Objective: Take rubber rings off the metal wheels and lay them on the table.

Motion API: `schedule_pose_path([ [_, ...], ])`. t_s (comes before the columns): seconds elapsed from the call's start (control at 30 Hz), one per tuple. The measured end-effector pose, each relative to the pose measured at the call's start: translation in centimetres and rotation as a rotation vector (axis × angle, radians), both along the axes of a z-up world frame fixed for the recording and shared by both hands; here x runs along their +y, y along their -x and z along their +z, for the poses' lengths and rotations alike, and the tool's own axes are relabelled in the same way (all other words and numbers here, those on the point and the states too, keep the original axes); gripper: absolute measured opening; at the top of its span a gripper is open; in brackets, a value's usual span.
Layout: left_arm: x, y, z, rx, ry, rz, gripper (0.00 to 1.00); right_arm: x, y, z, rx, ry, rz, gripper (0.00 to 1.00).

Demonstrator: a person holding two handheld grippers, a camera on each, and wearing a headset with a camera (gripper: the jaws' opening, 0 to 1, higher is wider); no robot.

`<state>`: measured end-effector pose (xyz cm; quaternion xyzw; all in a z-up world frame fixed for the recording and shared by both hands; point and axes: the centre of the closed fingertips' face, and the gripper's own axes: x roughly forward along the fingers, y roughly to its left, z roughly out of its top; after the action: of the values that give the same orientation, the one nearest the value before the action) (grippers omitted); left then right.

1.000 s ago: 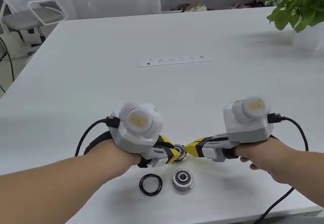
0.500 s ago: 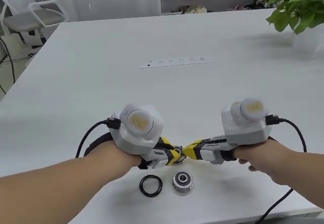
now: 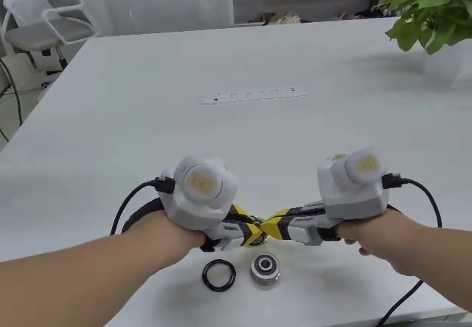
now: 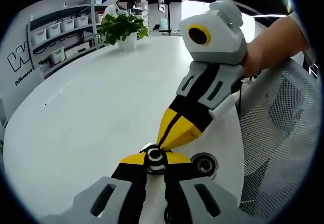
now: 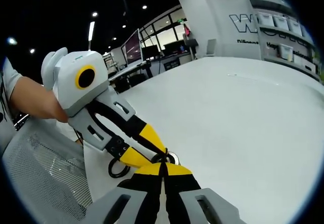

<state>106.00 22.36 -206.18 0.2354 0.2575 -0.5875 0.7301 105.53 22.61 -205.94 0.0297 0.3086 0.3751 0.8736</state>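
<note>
My left gripper (image 4: pixel 155 164) is shut on a small metal wheel (image 4: pixel 153 155) that still wears its black rubber ring, held just above the table. My right gripper (image 4: pixel 167 140) comes in from the upper right, and its shut yellow tips pinch the wheel's rim, apparently on the ring. In the head view the left gripper (image 3: pixel 253 232) and the right gripper (image 3: pixel 272 229) meet tip to tip. A loose black rubber ring (image 3: pixel 219 274) lies on the white table (image 3: pixel 147 120) below them. A bare metal wheel (image 3: pixel 265 266) stands beside that ring.
A white power strip (image 3: pixel 254 92) lies mid-table. A potted plant (image 3: pixel 431 9) stands at the far right corner, and chairs (image 3: pixel 44 17) stand behind the table. Black cables (image 3: pixel 431 194) trail from both grippers. The table's near edge runs just below the loose ring.
The two grippers have closed the small gap between them, so the tips now meet over the held wheel. The ring and bare wheel on the table have not moved.
</note>
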Motion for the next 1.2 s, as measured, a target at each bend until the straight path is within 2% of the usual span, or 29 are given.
schedule_pose_path([
  [0.23, 0.0, 0.0, 0.0, 0.022, 0.007, 0.015, 0.07, -0.1, -0.1, 0.4, -0.003, 0.0, -0.01, 0.0],
  [0.4, 0.2, 0.4, 0.1, 0.037, 0.002, 0.0, 0.12, -0.4, -0.1, 0.8, -0.009, -0.003, -0.014, 0.0],
  [0.5, 0.4, 0.7, 0.7, 0.042, 0.014, -0.008, 0.13, -0.5, 0.0, 1.0, -0.005, -0.009, -0.017, 0.0],
  [0.63, 0.7, 0.7, 2.2, 0.039, 0.056, -0.006, 0.15, -0.3, 0.1, 1.3, -0.009, -0.014, -0.011, 0.0],
  [0.77, 1.7, 0.9, 3.3, 0.034, 0.076, -0.005, 0.18, 0.2, 0.2, 2.2, -0.018, -0.039, -0.009, 0.0],
  [0.93, 3.0, 1.3, 4.2, 0.029, 0.089, -0.007, 0.24, 0.3, 0.5, 2.7, -0.019, -0.057, -0.008, 0.0],
  [1.03, 3.8, 1.7, 4.6, 0.007, 0.085, -0.023, 0.27, 0.3, 0.7, 3.0, -0.019, -0.065, -0.009, 0.0],
  [1.2, 5.0, 2.4, 5.6, -0.008, 0.1, -0.035, 0.33, 0.7, 0.7, 3.5, -0.022, -0.087, -0.01, 0.0],
])
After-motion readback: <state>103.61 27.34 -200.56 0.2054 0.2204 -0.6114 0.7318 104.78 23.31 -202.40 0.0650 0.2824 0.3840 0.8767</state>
